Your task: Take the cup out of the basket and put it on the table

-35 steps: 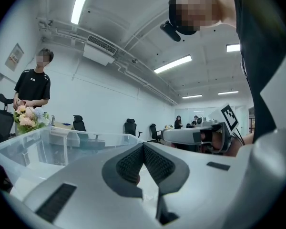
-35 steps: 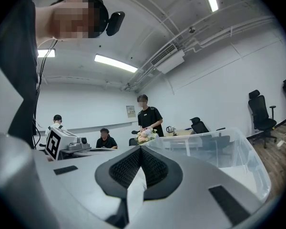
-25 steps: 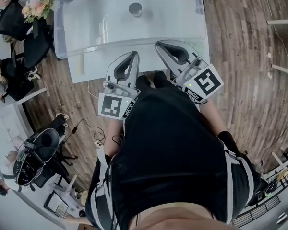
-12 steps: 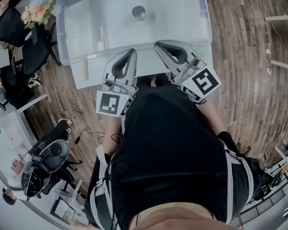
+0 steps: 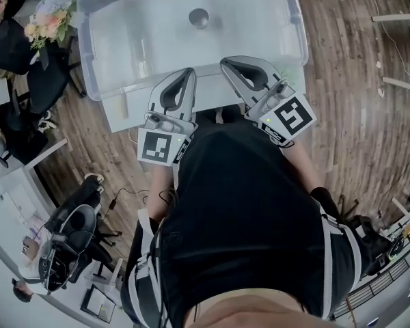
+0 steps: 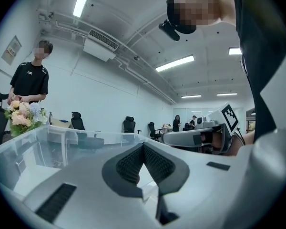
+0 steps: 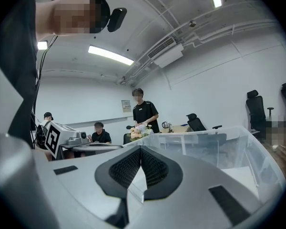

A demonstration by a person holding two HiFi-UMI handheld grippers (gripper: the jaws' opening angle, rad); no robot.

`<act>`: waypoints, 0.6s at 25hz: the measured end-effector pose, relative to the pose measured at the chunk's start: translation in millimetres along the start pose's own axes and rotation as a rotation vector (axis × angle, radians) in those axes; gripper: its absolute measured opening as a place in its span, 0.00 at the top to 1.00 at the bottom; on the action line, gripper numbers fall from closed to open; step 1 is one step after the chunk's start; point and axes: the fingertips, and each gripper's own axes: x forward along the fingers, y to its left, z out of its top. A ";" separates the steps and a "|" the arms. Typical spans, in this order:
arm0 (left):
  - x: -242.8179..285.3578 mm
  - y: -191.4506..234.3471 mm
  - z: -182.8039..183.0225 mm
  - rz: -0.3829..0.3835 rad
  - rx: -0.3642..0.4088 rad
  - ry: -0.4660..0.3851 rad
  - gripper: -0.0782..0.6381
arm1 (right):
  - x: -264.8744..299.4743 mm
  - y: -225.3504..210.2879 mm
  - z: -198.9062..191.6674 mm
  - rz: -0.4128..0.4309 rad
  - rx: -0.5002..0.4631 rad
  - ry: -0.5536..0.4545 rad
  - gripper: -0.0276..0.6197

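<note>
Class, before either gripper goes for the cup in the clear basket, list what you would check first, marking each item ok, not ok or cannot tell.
1. Cup in view inside the basket: ok.
2. Cup standing upright: cannot tell, too small in the head view.
3. Left gripper open for a grasp: not ok, jaws shut and empty.
4. Right gripper open for a grasp: not ok, jaws shut and empty.
5. A gripper close to the cup: not ok, both tips are at the basket's near wall.
6. Bare table to set the cup on: ok, a strip shows beside the left gripper.
</note>
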 end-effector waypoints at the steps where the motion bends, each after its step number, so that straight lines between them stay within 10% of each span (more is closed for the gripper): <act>1: 0.9 0.8 -0.5 -0.001 -0.001 0.000 0.86 | 0.5 -2.1 0.2 -0.001 -0.009 0.005 0.93; 15: 3.7 37.7 -4.6 0.001 -0.011 0.009 0.86 | 63.2 -38.5 31.2 0.012 -0.166 0.015 0.93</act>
